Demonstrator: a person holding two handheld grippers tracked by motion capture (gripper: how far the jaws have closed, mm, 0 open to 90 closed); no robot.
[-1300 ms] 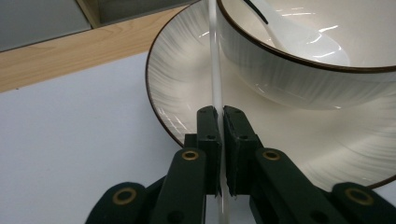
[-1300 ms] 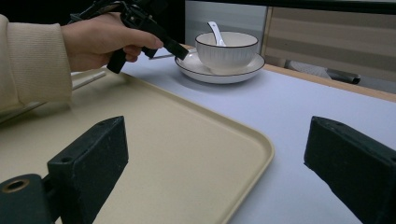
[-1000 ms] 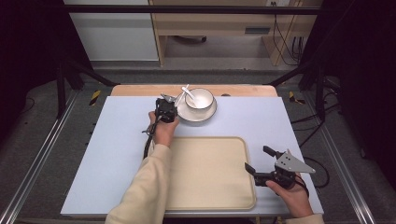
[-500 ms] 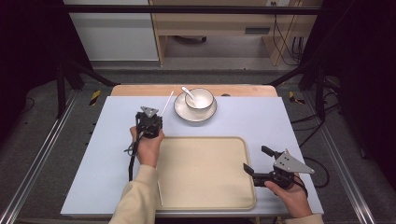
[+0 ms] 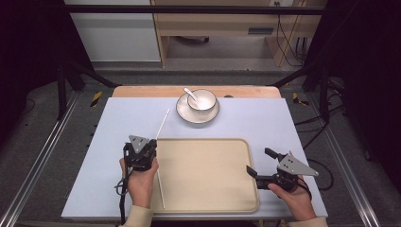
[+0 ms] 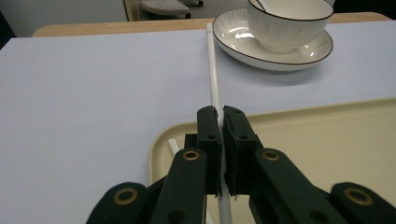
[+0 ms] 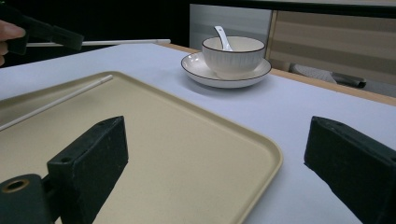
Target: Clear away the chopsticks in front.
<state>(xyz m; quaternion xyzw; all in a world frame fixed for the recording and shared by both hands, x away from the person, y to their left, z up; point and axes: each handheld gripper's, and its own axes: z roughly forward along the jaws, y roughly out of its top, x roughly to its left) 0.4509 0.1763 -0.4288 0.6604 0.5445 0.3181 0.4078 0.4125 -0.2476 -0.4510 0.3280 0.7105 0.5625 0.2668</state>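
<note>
**Two chopsticks, one of them in the left claw**

Two white chopsticks show in the high view: we see the left claw [image 5: 147,143] at the near-left corner of the beige tray [image 5: 208,201], clamped on the held chopstick [image 5: 163,124], which runs from the claw out over the blue desk [image 5: 104,142] toward the saucer [image 5: 185,115]. The second chopstick [image 5: 160,189] lies along the tray's left side. The right claw [image 5: 261,162] sits off the tray's right edge, its jaws spread wide around nothing. On the saucer stands a white bowl [image 5: 202,100] with a spoon [image 5: 190,93] in it.

In the left gripper view we see the jaws pressed shut on the held chopstick [image 6: 214,79], its far tip reaching up beside the saucer [image 6: 243,44]; the tray [image 6: 327,140] lies below and to the right.

In the right gripper view we see both jaws far apart above the tray [image 7: 187,158], the second chopstick [image 7: 56,102] resting on it, and the bowl [image 7: 232,56] beyond.
</note>
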